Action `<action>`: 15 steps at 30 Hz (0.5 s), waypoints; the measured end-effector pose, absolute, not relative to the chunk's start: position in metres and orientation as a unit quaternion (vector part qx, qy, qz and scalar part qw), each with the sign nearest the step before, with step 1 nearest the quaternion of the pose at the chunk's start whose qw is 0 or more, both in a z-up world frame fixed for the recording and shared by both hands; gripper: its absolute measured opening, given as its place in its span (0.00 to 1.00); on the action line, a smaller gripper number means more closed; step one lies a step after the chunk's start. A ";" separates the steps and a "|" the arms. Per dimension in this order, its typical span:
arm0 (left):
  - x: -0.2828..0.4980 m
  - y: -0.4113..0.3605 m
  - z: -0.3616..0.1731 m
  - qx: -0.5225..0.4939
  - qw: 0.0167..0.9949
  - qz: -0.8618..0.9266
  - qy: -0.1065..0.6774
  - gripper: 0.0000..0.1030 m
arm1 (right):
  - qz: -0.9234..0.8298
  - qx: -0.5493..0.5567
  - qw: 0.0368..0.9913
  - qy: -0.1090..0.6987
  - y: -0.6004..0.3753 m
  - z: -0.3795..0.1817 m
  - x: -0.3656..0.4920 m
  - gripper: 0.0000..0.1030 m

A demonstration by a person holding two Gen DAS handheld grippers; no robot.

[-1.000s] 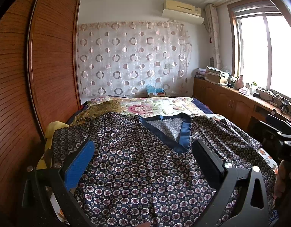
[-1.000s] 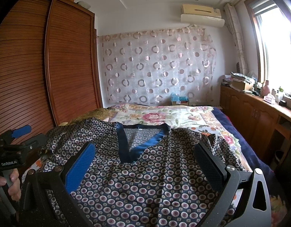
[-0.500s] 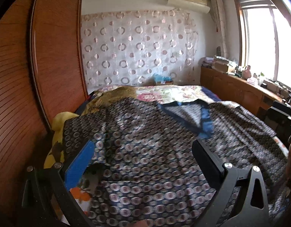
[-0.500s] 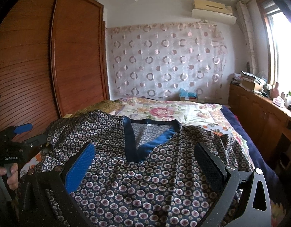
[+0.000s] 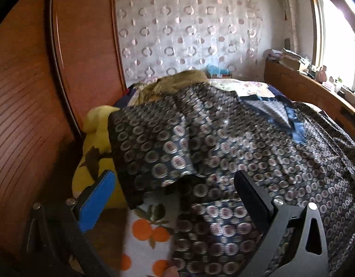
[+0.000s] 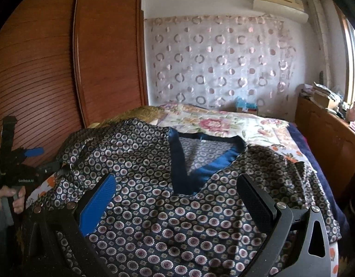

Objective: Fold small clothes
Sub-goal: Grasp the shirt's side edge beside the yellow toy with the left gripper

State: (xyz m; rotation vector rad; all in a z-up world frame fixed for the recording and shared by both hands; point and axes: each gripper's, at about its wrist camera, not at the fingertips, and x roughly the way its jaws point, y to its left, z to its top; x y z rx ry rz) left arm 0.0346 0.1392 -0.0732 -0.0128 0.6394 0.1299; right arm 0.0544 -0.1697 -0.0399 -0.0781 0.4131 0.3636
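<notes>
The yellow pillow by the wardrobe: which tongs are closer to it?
Left. The left tongs hang open right beside the yellow pillow, at the shirt's sleeve edge. The right tongs hang open over the shirt's middle, farther away.

— How do your grippers stand?
— My left gripper is spread wide, nothing between its fingers. My right gripper gapes likewise, empty.
— And the hand?
— My left hand grips its handle.
</notes>
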 end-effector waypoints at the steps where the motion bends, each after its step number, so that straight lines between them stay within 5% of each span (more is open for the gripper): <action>1: 0.037 0.144 -0.076 -0.007 0.946 0.062 0.319 1.00 | 0.181 -0.041 0.961 0.207 -0.168 -0.041 0.056 1.00; 10: 0.056 0.170 -0.094 -0.011 0.926 0.040 0.376 0.87 | 0.199 -0.065 0.950 0.234 -0.157 -0.046 0.062 1.00; 15: 0.065 0.183 -0.098 0.004 0.919 0.056 0.389 0.72 | 0.203 -0.071 0.947 0.239 -0.149 -0.049 0.066 1.00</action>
